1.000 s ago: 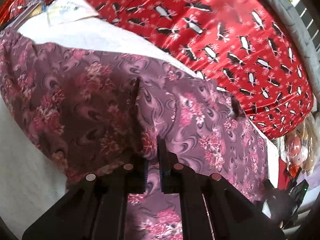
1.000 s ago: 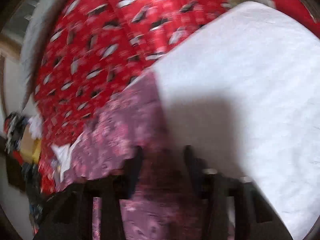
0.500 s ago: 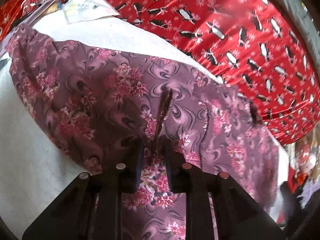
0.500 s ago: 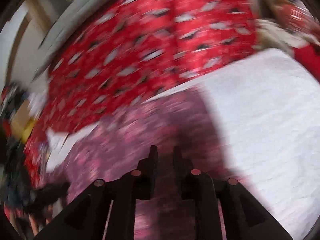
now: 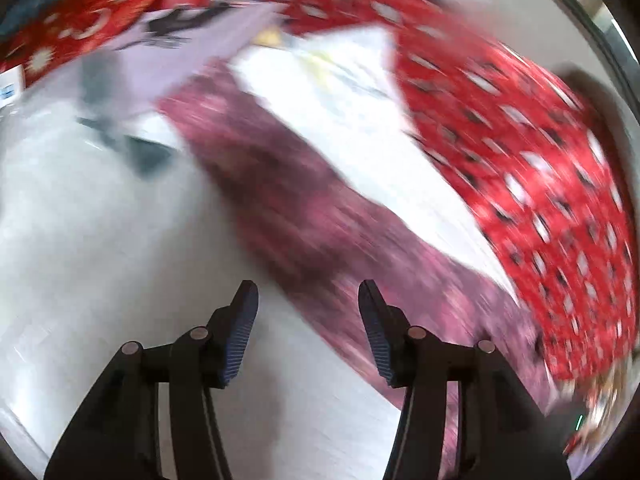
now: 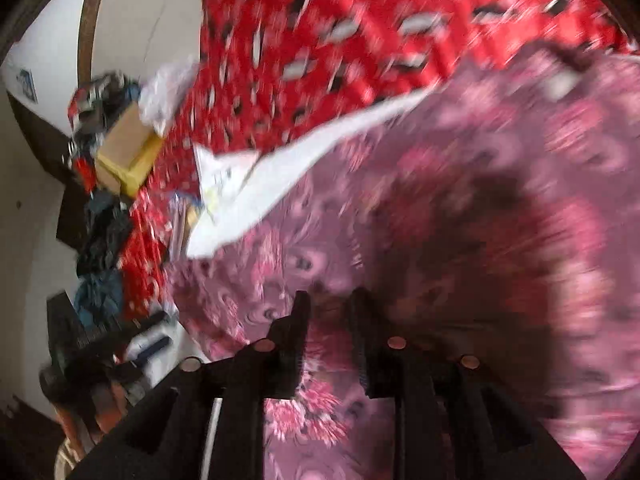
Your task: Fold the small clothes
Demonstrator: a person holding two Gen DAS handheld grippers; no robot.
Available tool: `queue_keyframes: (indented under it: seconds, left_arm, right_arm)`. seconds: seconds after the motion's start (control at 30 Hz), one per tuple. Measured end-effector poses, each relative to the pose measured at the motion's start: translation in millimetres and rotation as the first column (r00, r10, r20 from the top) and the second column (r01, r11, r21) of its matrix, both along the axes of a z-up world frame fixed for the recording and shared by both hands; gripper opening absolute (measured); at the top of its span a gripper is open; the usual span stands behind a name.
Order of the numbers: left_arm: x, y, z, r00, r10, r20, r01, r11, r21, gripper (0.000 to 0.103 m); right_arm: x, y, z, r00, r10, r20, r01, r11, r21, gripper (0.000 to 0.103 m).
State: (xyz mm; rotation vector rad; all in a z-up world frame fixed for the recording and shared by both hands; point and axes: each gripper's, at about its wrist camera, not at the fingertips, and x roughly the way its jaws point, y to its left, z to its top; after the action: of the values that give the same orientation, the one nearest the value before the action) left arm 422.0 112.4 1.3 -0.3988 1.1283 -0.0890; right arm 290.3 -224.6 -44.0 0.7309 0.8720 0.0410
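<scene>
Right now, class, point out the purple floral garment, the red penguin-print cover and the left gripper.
purple floral garment point(image 6: 460, 200), right wrist view, middle of the spread cloth.
red penguin-print cover point(image 5: 540, 152), left wrist view, its patterned surface.
left gripper point(image 5: 308, 320), left wrist view, midway between its opening fingertips.

A mauve floral-print cloth garment point(image 5: 304, 216) lies spread on a white padded work surface point(image 5: 100, 264). In the left wrist view it runs as a band from upper left to lower right, bare surface on either side of it. The left gripper point(image 5: 308, 324) hangs over the garment's near edge, its jaws opening with nothing between them. Behind the surface lies a red sheet patterned with black-and-white penguins point(image 5: 532, 148). In the right wrist view the right gripper point(image 6: 328, 320) is directly over the garment, jaws opening. To the garment's left, white papers point(image 6: 228, 176) lie at the surface's edge; further left sits a tan cardboard box point(image 6: 124, 152).
</scene>
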Motion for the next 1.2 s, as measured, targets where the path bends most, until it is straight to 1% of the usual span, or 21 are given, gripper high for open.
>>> queue_keyframes:
  seconds: [0.07,0.1,0.17,0.23,0.3,0.33,0.4,0.43,0.47,0.5,0.53,0.6,0.63,0.7,0.8,0.9,0.93,0.97,1.03,1.1,1.2]
  left_arm:
    - [22.0,35.2,-8.1,0.997,0.075,-0.026,-0.076,0.997,-0.021,0.051]
    - [34.2,50.8,-13.1,0.993,0.107,-0.044,-0.109,0.993,-0.039,0.051]
    - [49.5,64.7,-24.1,0.987,0.141,-0.077,-0.147,0.986,-0.078,0.051]
    - [62.2,72.2,-36.2,0.983,0.143,-0.114,-0.158,0.978,-0.134,0.051]
    - [73.2,68.1,-51.1,0.98,0.137,-0.145,-0.163,0.968,-0.19,0.051]
    - [77.0,66.0,-55.8,0.979,0.143,-0.144,-0.172,0.962,-0.211,0.052]
    - [79.7,65.8,-49.9,0.98,0.174,-0.091,-0.191,0.95,-0.245,0.052]
    - [82.8,63.1,-47.4,0.984,0.164,-0.075,-0.179,0.943,-0.282,0.037]
    - [83.7,62.0,-46.8,0.984,0.161,-0.076,-0.177,0.937,-0.3,0.022]
    - [84.9,60.5,-46.6,0.985,0.15,-0.079,-0.168,0.932,-0.322,0.005]
    - [83.9,58.3,-43.0,0.988,0.135,-0.072,-0.152,0.931,-0.332,0.005]
    - [78.1,53.5,-30.4,0.99,0.133,-0.036,-0.138,0.946,-0.292,0.005]
    - [73.1,47.9,-21.1,0.993,0.116,-0.011,-0.114,0.952,-0.282,0.005]
    - [65.3,38.0,-6.4,0.996,0.089,0.011,-0.083,0.959,-0.271,0.005]
    - [56.3,15.2,24.1,0.998,0.02,0.065,-0.005,0.974,-0.229,0.005]
    - [39.7,-14.9,50.2,0.991,-0.057,0.122,0.08,0.978,-0.192,0.005]
    - [32.9,-30.4,58.9,0.986,-0.091,0.141,0.117,0.976,-0.185,0.005]
    - [27.4,-41.2,64.2,0.982,-0.114,0.152,0.14,0.974,-0.179,0.005]
    - [15.2,-66.8,75.2,0.97,-0.167,0.176,0.196,0.967,-0.161,0.005]
    - [0.1,-98.2,85.6,0.951,-0.232,0.204,0.261,0.957,-0.13,0.005]
    - [-18.3,-137.3,91.9,0.929,-0.301,0.216,0.332,0.935,-0.125,0.005]
  right_arm:
    - [-0.2,12.9,-2.3,0.998,0.015,0.064,-0.008,0.994,-0.11,0.026]
    - [-0.3,15.5,-2.1,0.997,0.015,0.072,-0.005,0.992,-0.128,0.026]
    - [-2.4,14.4,-1.3,0.997,0.013,0.075,-0.004,0.992,-0.124,0.026]
    - [-4.2,11.7,-1.3,0.997,0.011,0.082,-0.002,0.994,-0.112,0.026]
    - [-4.5,11.8,-0.9,0.996,0.011,0.086,-0.001,0.993,-0.119,0.026]
    - [-2.3,12.8,-1.7,0.996,0.012,0.088,-0.001,0.993,-0.122,0.026]
    - [-3.6,12.1,-1.9,0.996,0.011,0.092,0.0,0.993,-0.115,0.026]
    - [-3.5,11.4,-1.9,0.996,0.01,0.094,0.0,0.994,-0.11,0.026]
    - [-4.5,10.5,-2.3,0.995,0.01,0.096,0.0,0.995,-0.104,0.026]
    - [-5.2,9.6,-2.6,0.995,0.009,0.098,0.001,0.995,-0.098,0.026]
    - [-6.1,9.0,-2.7,0.995,0.008,0.099,0.001,0.996,-0.094,0.026]
    - [-6.4,8.5,-2.6,0.995,0.007,0.1,0.002,0.996,-0.089,0.026]
    - [-6.4,8.1,-2.4,0.995,0.006,0.101,0.002,0.996,-0.085,0.026]
    - [-6.3,7.0,-1.7,0.995,0.005,0.096,0.003,0.997,-0.078,0.025]
    - [-5.9,5.7,3.8,0.998,0.008,0.06,-0.003,0.997,-0.077,0.025]
    - [-13.9,-0.3,13.2,0.999,0.006,0.038,-0.003,0.997,-0.081,0.025]
    - [-21.1,-5.7,18.7,0.999,-0.001,0.043,0.004,0.997,-0.082,0.026]
    - [-26.7,-10.3,22.6,0.999,-0.013,0.043,0.017,0.995,-0.098,0.032]
    - [-42.3,-24.0,32.2,0.998,-0.046,0.046,0.053,0.985,-0.165,0.036]
    - [-56.0,-40.0,38.6,0.996,-0.068,0.051,0.077,0.975,-0.207,0.036]
    - [-83.9,-75.6,46.6,0.99,-0.133,0.047,0.141,0.951,-0.274,0.036]
